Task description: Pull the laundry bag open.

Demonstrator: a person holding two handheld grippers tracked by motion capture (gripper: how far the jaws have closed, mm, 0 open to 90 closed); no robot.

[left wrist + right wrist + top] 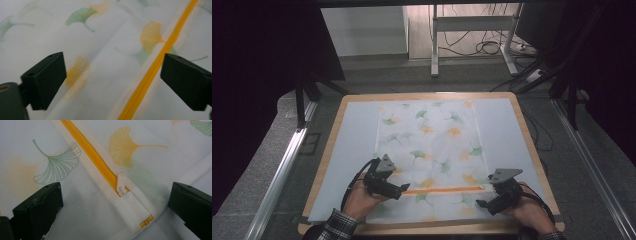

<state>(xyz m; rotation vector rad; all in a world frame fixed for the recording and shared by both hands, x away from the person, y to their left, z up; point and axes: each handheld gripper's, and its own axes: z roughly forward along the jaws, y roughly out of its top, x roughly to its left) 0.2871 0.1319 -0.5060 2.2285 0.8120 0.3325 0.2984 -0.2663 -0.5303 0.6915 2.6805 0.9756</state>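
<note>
A white mesh bag (432,150) printed with green and yellow ginkgo leaves lies flat on the pale mat. An orange zipper (444,189) runs across its near end. My left gripper (401,190) hovers open over the zipper's left end; the orange zipper (152,67) passes between its jaws. My right gripper (482,203) is open over the zipper's right end. In the right gripper view the white zipper pull (121,182) lies between the jaws, at the closed end next to a white fabric tab (135,206). Neither gripper holds anything.
The pale mat (347,150) covers a wooden table (527,135) with bare mat left and right of the bag. Beyond the table stand a white desk frame (472,30), floor cables (492,47) and dark curtains at both sides.
</note>
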